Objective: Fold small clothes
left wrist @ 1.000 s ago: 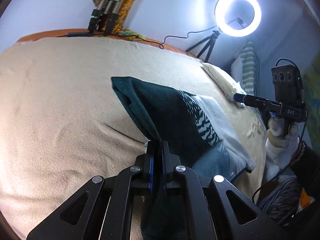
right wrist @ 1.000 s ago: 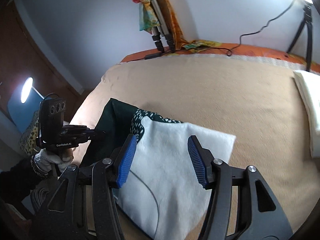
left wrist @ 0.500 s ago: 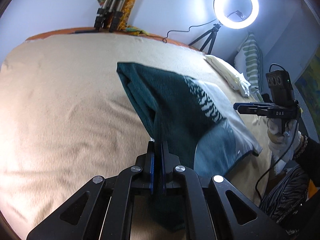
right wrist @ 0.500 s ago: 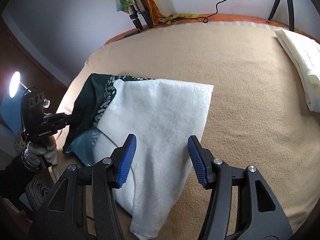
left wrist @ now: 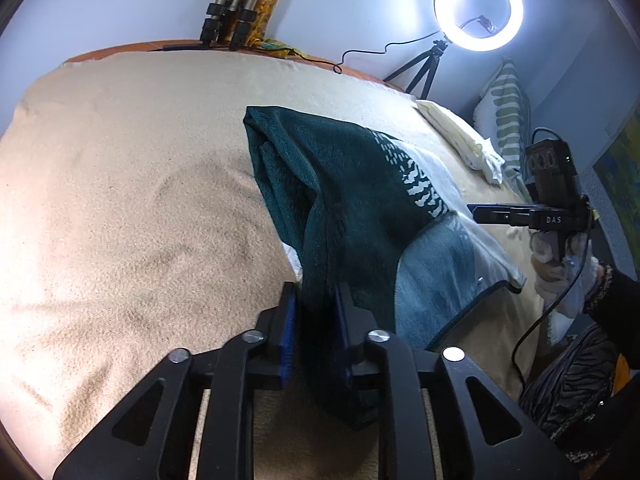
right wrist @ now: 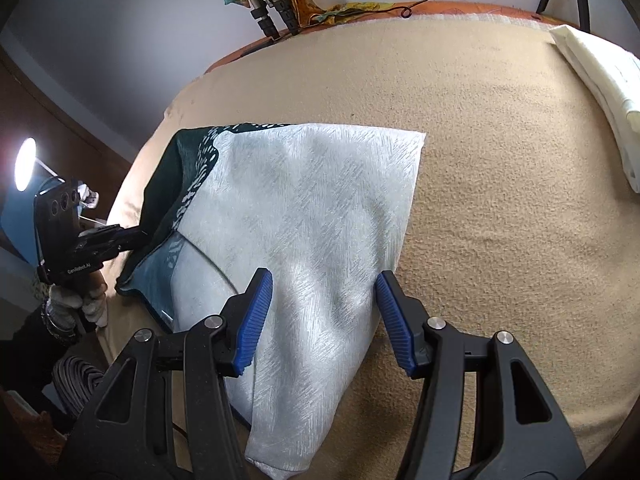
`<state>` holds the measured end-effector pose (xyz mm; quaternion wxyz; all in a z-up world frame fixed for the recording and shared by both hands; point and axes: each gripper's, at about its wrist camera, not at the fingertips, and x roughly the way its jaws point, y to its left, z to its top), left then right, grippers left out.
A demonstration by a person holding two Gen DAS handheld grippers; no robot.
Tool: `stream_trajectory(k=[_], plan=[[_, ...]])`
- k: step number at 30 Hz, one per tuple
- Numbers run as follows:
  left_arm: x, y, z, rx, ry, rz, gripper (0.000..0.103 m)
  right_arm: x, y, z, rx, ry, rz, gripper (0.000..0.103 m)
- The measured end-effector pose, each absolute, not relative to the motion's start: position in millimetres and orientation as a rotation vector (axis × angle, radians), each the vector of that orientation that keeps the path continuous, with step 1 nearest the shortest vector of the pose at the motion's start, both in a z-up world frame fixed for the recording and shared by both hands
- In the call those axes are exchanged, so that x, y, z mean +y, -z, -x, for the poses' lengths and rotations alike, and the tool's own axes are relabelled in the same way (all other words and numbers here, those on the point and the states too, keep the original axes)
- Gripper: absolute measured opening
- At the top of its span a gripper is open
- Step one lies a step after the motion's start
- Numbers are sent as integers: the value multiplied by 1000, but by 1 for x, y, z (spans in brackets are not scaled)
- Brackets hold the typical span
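A small garment, dark green (left wrist: pixel 352 184) at one end and white (right wrist: pixel 312 200) at the other, lies on the beige blanket (left wrist: pixel 120 200). Its green end rises in a ridge into my left gripper (left wrist: pixel 314 300). That gripper's jaws are opening, with the green fold still hanging between them and drooping below. In the right wrist view the left gripper (right wrist: pixel 132 236) sits at the garment's left edge. My right gripper (right wrist: pixel 320 284) hovers open just above the white end, nothing between its blue pads (right wrist: pixel 256 312). It also shows at the right of the left wrist view (left wrist: pixel 480 212).
A folded cream cloth (right wrist: pixel 600 92) lies at the blanket's far right, beside a striped pillow (left wrist: pixel 508 120). A lit ring light (left wrist: pixel 478 8) on a small tripod and larger tripod legs (left wrist: pixel 228 20) stand behind the bed. A cable (left wrist: pixel 360 52) runs along the far edge.
The left jaws, clamped tight on the green fold before, have parted. The right gripper has sunk toward the white end, and the garment now lies flatter and more spread out.
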<state>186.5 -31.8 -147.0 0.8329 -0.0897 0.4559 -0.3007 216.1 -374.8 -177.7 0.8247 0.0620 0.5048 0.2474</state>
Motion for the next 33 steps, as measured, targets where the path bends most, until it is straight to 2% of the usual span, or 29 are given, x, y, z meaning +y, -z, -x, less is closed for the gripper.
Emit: stream_trajectory(k=[2, 5, 15, 28, 33], plan=[[-31, 147, -188, 973, 646, 214, 27, -379, 179, -217, 1068, -552, -183, 57], [-26, 147, -192, 990, 651, 271, 30, -385, 182, -219, 1061, -586, -265, 58], [-2, 160, -257, 1067, 667, 558, 34, -390, 193, -228, 1017, -684, -476, 59], [18, 178, -345, 1147, 784, 820, 37, -390, 191, -228, 1015, -711, -491, 59], [7, 173, -348, 1169, 807, 741, 37, -385, 190, -231, 1016, -710, -477, 59]])
